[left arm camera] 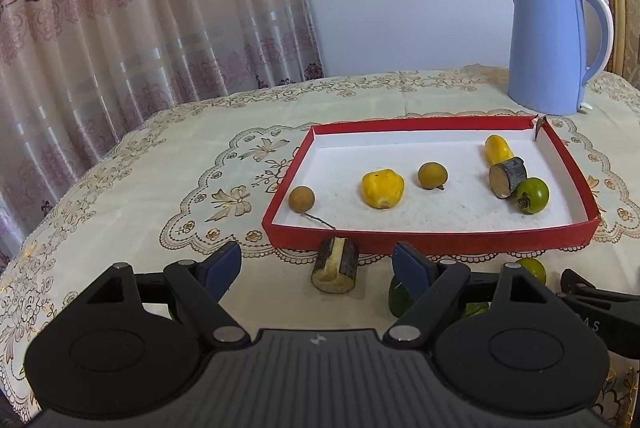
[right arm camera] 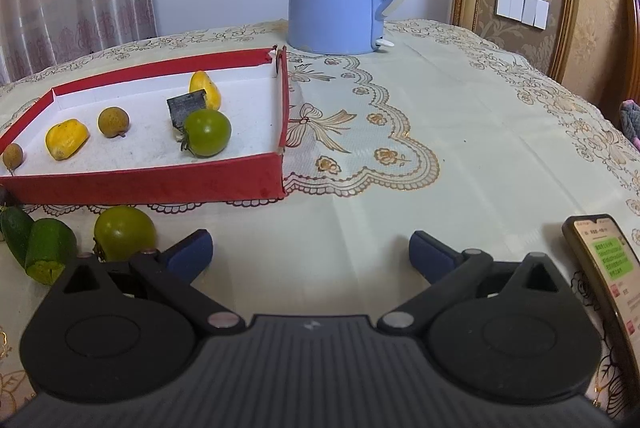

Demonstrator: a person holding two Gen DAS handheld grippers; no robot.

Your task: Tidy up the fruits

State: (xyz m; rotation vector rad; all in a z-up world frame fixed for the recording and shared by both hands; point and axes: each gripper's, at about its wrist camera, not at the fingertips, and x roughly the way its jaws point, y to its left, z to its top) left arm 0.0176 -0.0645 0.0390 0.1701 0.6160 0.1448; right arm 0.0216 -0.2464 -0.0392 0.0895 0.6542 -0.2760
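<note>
Left wrist view: L gripper [left arm camera: 316, 260] gaping wide, cane piece [left arm camera: 335, 266] lying just ahead btwn fingers, long axis pointing toward tray [left arm camera: 424, 239]; R gripper [right arm camera: 311, 248] gaping too, holding nothing.

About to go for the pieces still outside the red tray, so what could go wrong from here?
1. The cut cane piece lies close against the red tray's front wall, so the left tool may shove the tray.
2. The green tomato outside is round and could roll when nudged.
3. A phone lies near the right tool; a wide swing might hit it.
</note>
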